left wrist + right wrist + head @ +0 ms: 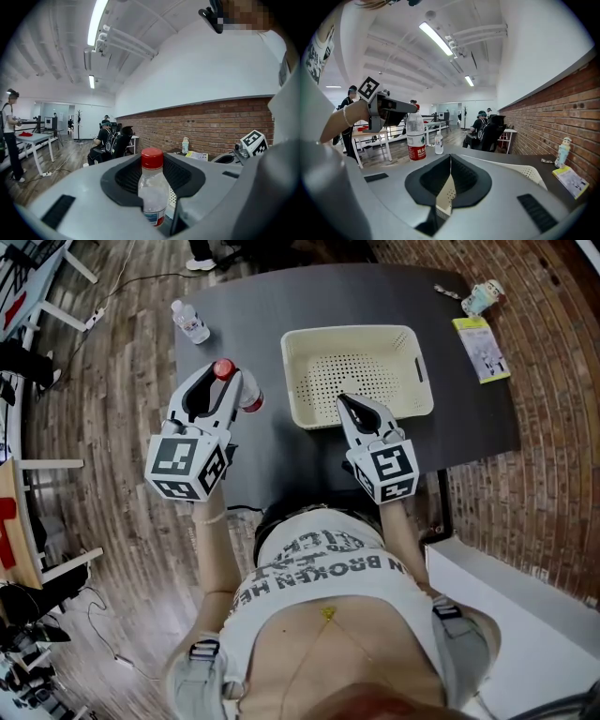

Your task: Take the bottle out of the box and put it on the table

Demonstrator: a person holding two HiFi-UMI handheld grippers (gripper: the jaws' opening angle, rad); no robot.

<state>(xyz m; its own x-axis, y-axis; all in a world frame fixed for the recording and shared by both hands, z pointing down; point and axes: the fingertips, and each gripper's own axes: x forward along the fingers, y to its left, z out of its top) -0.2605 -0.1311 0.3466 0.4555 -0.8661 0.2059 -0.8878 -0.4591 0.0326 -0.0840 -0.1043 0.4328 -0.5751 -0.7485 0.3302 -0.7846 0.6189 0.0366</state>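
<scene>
Left gripper [221, 381]: jaws closed on the red-capped bottle [153, 185], held upright above the left part of the tabletop [281, 460], clear of the basket [349, 332] and to its left. Right gripper [349, 407]: jaws closed on the basket's near wall.

A dark worktop [281, 306] stands on a wood-plank floor [112, 362] beside a red brick wall [211, 126]. Long tube lights [97, 23] run along the white ceiling. Farther back are white tables [35, 138], seated people [110, 140] and what may be a coat stand [78, 124].
</scene>
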